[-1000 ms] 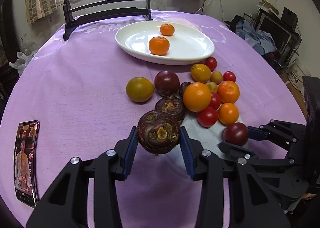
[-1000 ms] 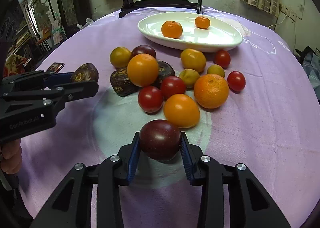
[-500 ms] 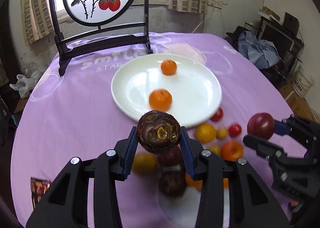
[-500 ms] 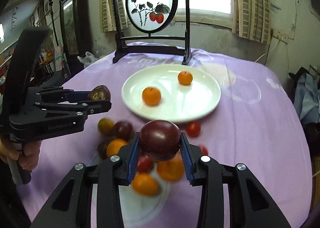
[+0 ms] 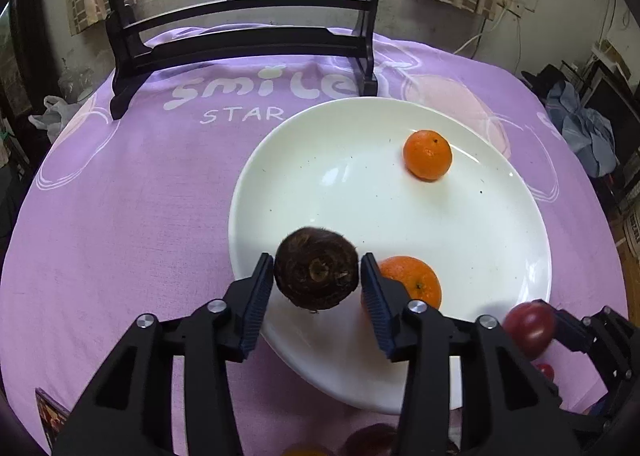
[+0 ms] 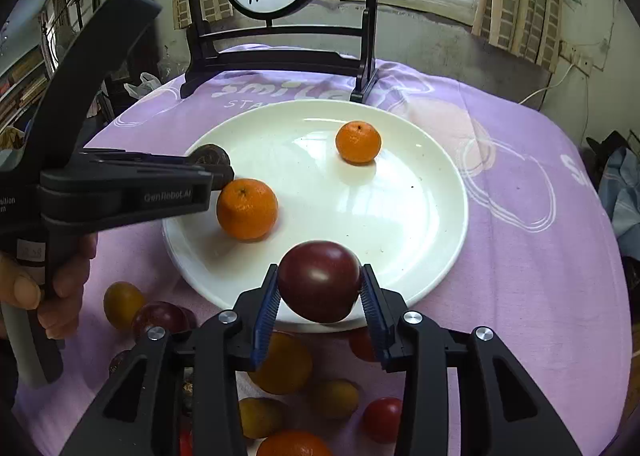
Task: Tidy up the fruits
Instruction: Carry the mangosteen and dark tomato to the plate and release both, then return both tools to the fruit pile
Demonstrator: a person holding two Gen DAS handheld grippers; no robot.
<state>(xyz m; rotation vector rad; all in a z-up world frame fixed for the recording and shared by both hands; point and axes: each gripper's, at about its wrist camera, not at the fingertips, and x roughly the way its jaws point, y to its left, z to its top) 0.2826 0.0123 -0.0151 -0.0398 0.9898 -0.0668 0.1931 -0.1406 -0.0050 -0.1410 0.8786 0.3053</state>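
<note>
My left gripper (image 5: 317, 288) is shut on a dark brown wrinkled fruit (image 5: 316, 274) and holds it over the near left rim of the white plate (image 5: 500, 288). Two oranges lie on the plate, one near (image 5: 416, 284) and one far (image 5: 427, 154). My right gripper (image 6: 319, 296) is shut on a dark red plum (image 6: 319, 280) and holds it above the plate's near rim (image 6: 448, 256). In the right wrist view the left gripper (image 6: 208, 164) comes in from the left, next to the near orange (image 6: 247, 208). The right gripper and its plum (image 5: 528, 330) show at lower right in the left wrist view.
Several loose fruits lie on the purple tablecloth in front of the plate: yellow (image 6: 122, 304), dark red (image 6: 160, 322), orange (image 6: 284, 364), small red (image 6: 382, 418). A black wooden screen stand (image 6: 280, 60) stands behind the plate. A phone corner (image 5: 48, 414) lies at lower left.
Both grippers have risen from the fruit pile and moved forward to the plate, each carrying its fruit. The brown fruit has turned in the left gripper's grip.
</note>
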